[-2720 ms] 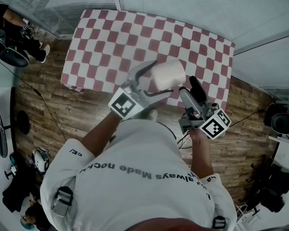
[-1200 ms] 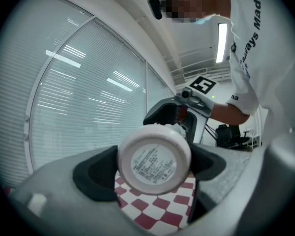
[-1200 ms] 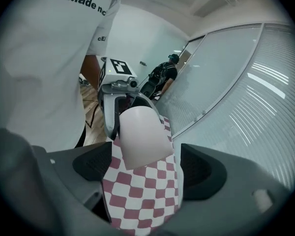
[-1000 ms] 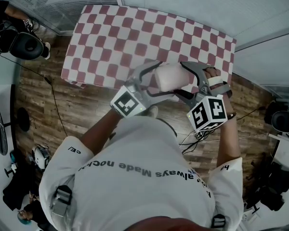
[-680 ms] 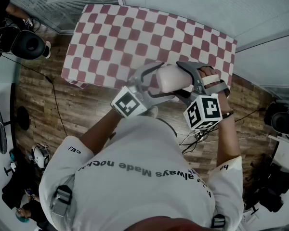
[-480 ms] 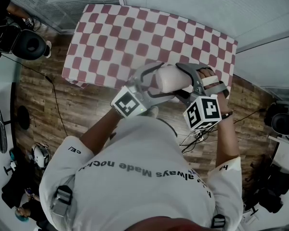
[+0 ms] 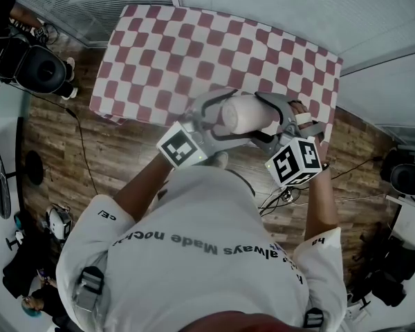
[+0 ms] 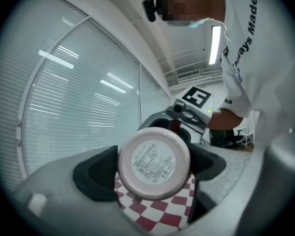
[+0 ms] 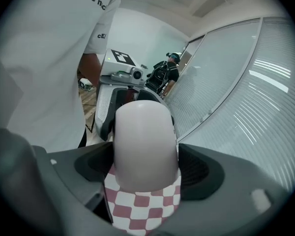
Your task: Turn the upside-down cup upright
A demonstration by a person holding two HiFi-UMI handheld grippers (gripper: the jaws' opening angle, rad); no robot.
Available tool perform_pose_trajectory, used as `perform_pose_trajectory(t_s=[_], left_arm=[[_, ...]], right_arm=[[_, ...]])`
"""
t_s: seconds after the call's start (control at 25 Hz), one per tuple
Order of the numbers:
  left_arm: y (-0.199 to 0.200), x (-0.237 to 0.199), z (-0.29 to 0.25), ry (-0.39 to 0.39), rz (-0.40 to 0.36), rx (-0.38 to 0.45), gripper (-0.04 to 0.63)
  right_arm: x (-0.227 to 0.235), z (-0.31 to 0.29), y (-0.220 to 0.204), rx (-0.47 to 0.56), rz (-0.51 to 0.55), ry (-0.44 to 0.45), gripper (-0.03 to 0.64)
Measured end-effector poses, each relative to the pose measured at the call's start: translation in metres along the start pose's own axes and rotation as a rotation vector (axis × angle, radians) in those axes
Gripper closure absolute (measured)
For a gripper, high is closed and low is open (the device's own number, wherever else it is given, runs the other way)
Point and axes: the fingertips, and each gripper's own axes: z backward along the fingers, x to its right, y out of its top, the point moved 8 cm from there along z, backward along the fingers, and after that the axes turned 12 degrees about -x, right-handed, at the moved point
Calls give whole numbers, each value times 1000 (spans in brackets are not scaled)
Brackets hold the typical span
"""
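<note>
One smooth pink cylindrical cup (image 7: 247, 113), seemingly plastic, over checkered cloth (image 7: 194, 47)

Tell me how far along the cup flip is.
Done: cup is off the checkered table, on its side in the left gripper. In hand: right gripper jaws have just been closing onto it. Remaining: turn it upright, set it down.
</note>
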Motion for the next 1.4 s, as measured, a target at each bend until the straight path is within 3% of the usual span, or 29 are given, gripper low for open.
perform_pose_trajectory(t_s=[0.92, 1.16, 1.4], left_arm=[[16, -3, 10, -109, 85, 74, 156], [19, -2, 8, -145, 40, 59, 158], [19, -1, 7, -167, 4, 43, 158]], right_arm=[[-13, -10, -14, 479, -432, 120, 210], [-20, -18, -16, 570, -550, 173, 210], [-27, -26, -20, 607, -566, 229, 212]])
